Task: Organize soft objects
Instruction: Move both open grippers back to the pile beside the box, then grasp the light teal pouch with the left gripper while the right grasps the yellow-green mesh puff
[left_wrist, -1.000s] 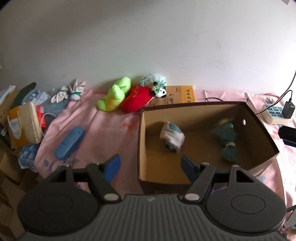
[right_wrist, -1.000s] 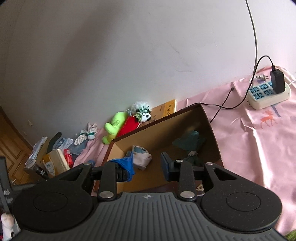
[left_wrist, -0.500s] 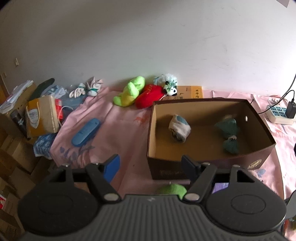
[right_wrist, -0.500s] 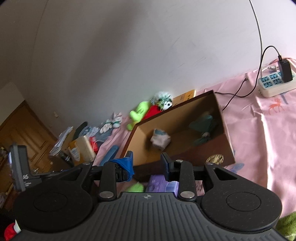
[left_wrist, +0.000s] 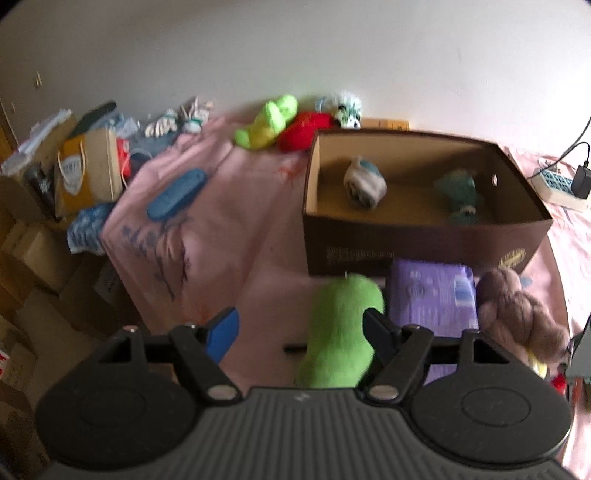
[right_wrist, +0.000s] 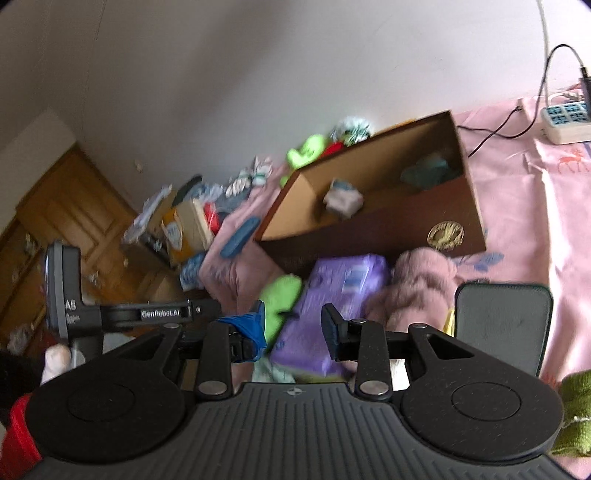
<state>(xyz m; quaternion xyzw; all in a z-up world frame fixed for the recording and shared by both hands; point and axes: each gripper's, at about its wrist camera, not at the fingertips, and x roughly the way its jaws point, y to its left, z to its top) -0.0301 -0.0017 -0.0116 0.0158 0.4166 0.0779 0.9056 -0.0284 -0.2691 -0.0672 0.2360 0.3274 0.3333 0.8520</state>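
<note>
Both grippers have pulled back from the open brown cardboard box (left_wrist: 424, 236), the left gripper (left_wrist: 301, 326) wide-fingered over a fuzzy green plush (left_wrist: 341, 332), the right gripper (right_wrist: 293, 326) empty, so another pickup looks next.

left gripper (left_wrist: 301, 328): black ribbed housing, two round discs, silver screws, blue finger pads (left_wrist: 221, 332) | right gripper (right_wrist: 293, 328): same black build, blue pad, silver screws | side handle lettered "GenRobot.AI"
</note>
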